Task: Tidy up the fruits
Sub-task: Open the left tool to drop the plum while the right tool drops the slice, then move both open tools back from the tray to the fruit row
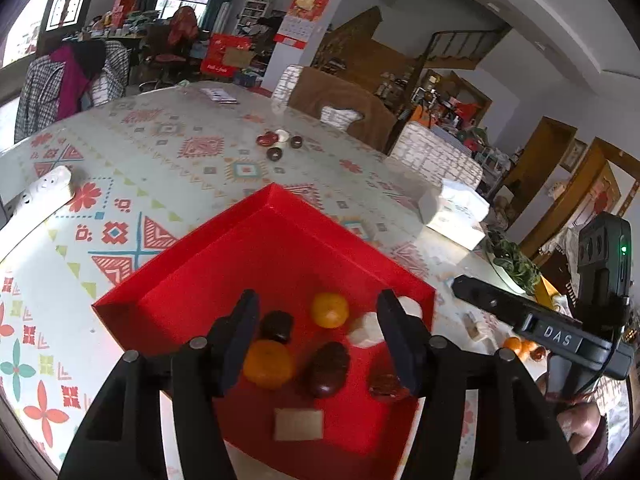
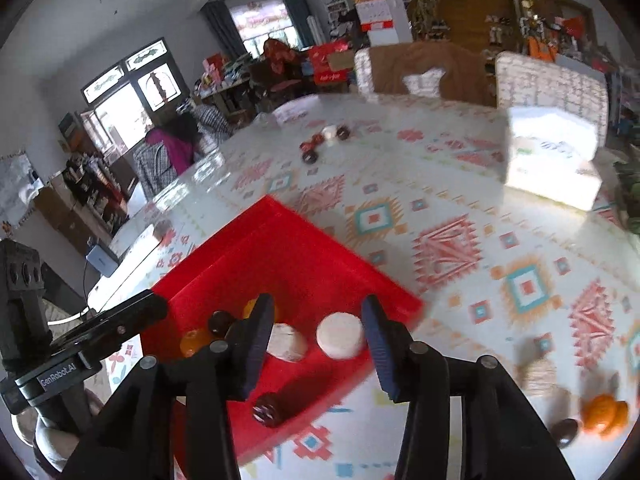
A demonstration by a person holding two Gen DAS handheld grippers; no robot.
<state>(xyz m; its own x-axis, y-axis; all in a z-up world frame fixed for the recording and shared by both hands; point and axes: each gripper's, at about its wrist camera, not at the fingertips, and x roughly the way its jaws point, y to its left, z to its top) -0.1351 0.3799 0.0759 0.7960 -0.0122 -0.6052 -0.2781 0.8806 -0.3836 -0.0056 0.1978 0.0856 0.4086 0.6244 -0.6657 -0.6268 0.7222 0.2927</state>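
- A round table with a patterned cloth fills the foreground.
- Chairs with white patterned covers stand at its far edge.
- Bright windows light pale walls.
- A red wall calendar hangs on a pillar.
- Wooden shelving and a staircase stand behind.

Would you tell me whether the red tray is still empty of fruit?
No: the red tray already holds two oranges, some dark fruits and white pieces.
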